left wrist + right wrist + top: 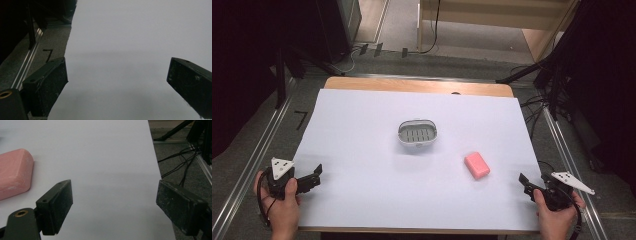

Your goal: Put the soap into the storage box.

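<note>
So the thing that matters here is how the pink soap bar (477,165) is lying compared to the right gripper (526,184), since that's the one sitting way closer to it. In the high view the soap is resting flat on the white tabletop (362,150), at roughly 10 o'clock from the right gripper, near but not touching, with bare tabletop between them. Its long axis is running diagonally, from about 10 o'clock to 4 o'clock, so I'm guessing the right hand (557,212) is going to need a bit of a twist to get the fingers across the short sides instead of the length. In the right gripper view the soap is showing up at the left edge, off at about 10 o'clock from the left finger (56,205), not between the fingers at all. Both fingers there are spread wide and holding nothing. The left gripper (309,176) is down at the near left corner of the tabletop, well apart from the soap, and in the left gripper view its fingers (47,85) are also gaping wide and gripping nothing, just pointing over blank white tabletop. The grey-and-white soap dish (417,134) is sitting near the middle of the tabletop, at about 10 o'clock from the soap and clearly apart from it, empty as far as I can tell.
</note>
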{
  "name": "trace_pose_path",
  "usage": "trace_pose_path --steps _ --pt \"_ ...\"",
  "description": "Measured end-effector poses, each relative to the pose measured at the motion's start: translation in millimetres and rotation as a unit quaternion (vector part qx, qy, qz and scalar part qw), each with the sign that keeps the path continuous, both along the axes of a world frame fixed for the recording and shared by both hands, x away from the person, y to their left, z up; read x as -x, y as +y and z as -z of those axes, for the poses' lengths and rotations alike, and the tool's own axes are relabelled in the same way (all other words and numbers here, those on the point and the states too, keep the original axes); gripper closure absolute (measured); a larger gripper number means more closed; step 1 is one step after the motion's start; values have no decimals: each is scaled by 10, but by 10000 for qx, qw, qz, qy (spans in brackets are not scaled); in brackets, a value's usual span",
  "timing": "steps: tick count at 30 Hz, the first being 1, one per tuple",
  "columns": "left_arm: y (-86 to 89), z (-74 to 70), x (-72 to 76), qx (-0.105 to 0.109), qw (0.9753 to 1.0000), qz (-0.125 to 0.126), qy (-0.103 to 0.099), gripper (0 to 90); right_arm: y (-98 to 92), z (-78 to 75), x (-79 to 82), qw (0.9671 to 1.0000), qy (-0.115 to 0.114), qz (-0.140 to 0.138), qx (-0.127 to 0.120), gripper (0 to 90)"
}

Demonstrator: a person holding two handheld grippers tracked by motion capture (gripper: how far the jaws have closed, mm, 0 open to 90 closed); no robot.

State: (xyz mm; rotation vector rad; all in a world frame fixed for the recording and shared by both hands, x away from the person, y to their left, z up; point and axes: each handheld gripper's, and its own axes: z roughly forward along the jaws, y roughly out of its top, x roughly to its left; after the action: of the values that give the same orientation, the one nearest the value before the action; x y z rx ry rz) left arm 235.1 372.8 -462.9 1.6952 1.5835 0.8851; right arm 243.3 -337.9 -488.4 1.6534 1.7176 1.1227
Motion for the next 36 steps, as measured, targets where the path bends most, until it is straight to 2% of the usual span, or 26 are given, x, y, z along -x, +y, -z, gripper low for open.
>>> trace_pose_path --steps 4,6,7,11,14,17,18,19,20,23,24,27,28,29,30,33,36 --pt "-10 1 -9 -59 10000 -6 69 37 -5 2 1 10000 16 49 -34 165" --pt "-12 3 -11 -59 10000 -4 65 37 -7 3 -1 10000 22 32 -45 168" --pt "-13 4 -10 -56 10000 0 51 37 -7 3 -8 9999 52 86 -36 210" --pt "-11 4 -4 -41 10000 6 8 37 -12 0 -17 9999 50 64 -88 223" --pt "-13 4 -4 -52 10000 11 8 37 -6 -6 -39 9999 -17 -117 59 313" --pt "-12 3 -4 -50 10000 14 16 37 -8 -24 -50 9997 -31 -252 -7 341" --pt "-14 4 -6 -58 10000 12 18 37 -2 -58 -59 9992 2 -399 19 340" --pt "-15 4 -6 -62 10000 14 26 37 9 -84 -63 9988 110 -459 107 339" --pt "-15 4 -6 -62 10000 14 26 37 9 -84 -63 9988 110 -459 107 339" --pt "-17 4 -7 -70 10000 22 32 37 62 -148 -71 9968 358 -611 383 340" --pt "-17 3 -6 -72 10000 24 39 38 106 -163 -80 9958 460 -661 430 295" --pt "-21 3 -6 -83 10000 17 42 37 154 -171 -89 9946 585 -673 525 262" --pt "-23 4 -4 -105 9999 19 35 37 201 -180 -98 9930 689 -762 576 239" --pt "-23 4 -4 -105 9999 19 35 38 201 -180 -98 9930 689 -762 576 239" --pt "-29 4 3 -128 9999 12 -11 42 243 -194 -105 9910 784 -873 651 220" --pt "-40 5 7 -185 9998 -3 -24 65 271 -205 -109 9901 883 -878 653 202" --pt "-42 6 5 -215 9998 16 -9 65 324 -219 -156 9847 1201 -1034 719 149"
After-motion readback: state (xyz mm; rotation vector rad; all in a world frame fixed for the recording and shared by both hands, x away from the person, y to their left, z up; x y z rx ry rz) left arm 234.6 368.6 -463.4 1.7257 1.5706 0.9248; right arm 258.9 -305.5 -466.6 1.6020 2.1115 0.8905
